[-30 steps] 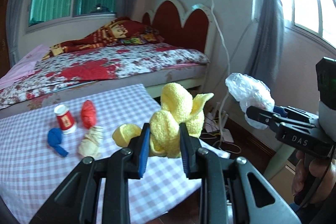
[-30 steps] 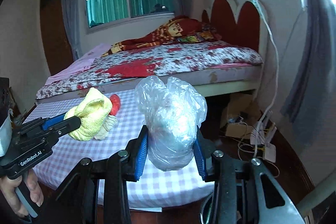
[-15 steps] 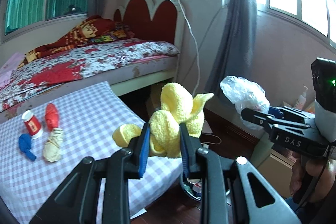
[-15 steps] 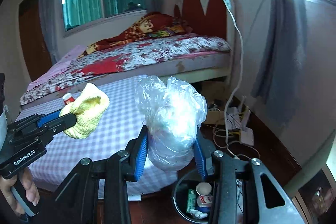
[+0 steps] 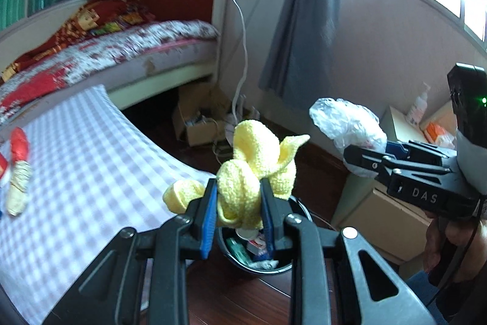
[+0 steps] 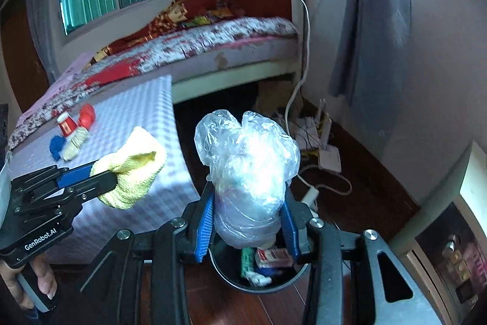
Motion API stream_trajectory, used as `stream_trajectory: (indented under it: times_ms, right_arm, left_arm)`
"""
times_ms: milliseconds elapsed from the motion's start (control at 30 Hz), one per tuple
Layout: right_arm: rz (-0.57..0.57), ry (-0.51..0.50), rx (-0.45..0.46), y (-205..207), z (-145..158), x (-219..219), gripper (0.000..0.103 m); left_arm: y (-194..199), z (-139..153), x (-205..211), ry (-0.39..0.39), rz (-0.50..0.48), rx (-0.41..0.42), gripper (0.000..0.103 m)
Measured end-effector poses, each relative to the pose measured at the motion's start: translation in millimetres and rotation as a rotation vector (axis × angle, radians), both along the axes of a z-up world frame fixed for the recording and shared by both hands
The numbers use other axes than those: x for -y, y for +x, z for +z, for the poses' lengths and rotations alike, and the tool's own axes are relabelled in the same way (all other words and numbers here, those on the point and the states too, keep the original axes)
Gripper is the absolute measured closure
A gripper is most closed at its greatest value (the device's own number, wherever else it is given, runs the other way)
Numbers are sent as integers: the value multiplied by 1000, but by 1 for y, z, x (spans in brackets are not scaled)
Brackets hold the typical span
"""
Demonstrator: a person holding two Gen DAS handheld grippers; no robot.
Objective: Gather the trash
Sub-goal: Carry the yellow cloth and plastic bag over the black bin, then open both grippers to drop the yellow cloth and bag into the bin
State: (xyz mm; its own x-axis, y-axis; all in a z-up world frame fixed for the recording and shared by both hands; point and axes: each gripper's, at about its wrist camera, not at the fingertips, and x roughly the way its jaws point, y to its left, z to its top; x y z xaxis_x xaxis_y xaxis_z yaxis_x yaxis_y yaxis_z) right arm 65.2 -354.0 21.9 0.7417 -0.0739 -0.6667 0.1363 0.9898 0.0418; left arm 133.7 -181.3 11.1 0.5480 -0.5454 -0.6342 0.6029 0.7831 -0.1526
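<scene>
My left gripper (image 5: 239,197) is shut on a crumpled yellow cloth (image 5: 252,169); it also shows in the right wrist view (image 6: 134,169). My right gripper (image 6: 246,218) is shut on a crumpled clear plastic bag (image 6: 249,172), seen from the side in the left wrist view (image 5: 347,124). Both are held above a black trash bin (image 6: 231,279) on the floor, which holds several pieces of trash; the bin (image 5: 231,256) sits just beyond the left fingers. More trash lies on the checked table (image 6: 146,118): a red paper cup (image 6: 67,125), a red wad (image 6: 86,114), a blue wad (image 6: 56,145), a cream wad (image 6: 74,143).
A bed (image 6: 213,51) stands behind the table. Cables, a power strip (image 6: 330,160) and a cardboard box (image 5: 197,124) lie on the dark wood floor by the wall. A low cabinet (image 5: 392,218) stands right of the bin. Grey curtains (image 6: 374,20) hang at the right.
Both grippers have swung right, away from the table, and come over the trash bin. Each keeps its hold on its item.
</scene>
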Motion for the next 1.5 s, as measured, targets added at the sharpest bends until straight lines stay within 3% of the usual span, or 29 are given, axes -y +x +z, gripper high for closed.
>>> stream_trajectory:
  times_ms: [267,500,1000,1067,1100,1133,1167,1200,1333,1400,1500]
  right_arm:
    - [1,14,-126,8,-49,26,62]
    - [56,6,-254,30,-93,42,61]
    - [101,55,-462,69,-179,60,61]
    - [111,53,-488,73,-187,59,60]
    - [118,65,-500,75,-191,59,58]
    - [122,63,-508,75,-194,57,52]
    - [112,21,-515,77,-197,58,27]
    - [77,-34,-526,76,-201,60,16]
    - [13,-31,-551,71,-204,75,16]
    - [1,-30,-548,67,-199,76,1]
    - [-2,-25,-520,64,-189,73,1]
  left_arm:
    - [1,-42,36,47,-36,-93,76]
    - [16,-88,59,79,-33,-226,76]
    - [27,-146,84,171,-42,-338,74]
    - [27,-153,84,165,-48,-349,69]
    - [28,-154,84,159,-46,-351,66]
    - [29,-155,83,151,-40,-358,49]
    - [29,-156,83,147,-32,-355,31]
    - [28,-155,81,153,-17,-338,28]
    - [21,-146,67,174,30,-297,26]
    - [19,-141,59,177,60,-276,24]
    - [16,-134,50,179,92,-248,17]
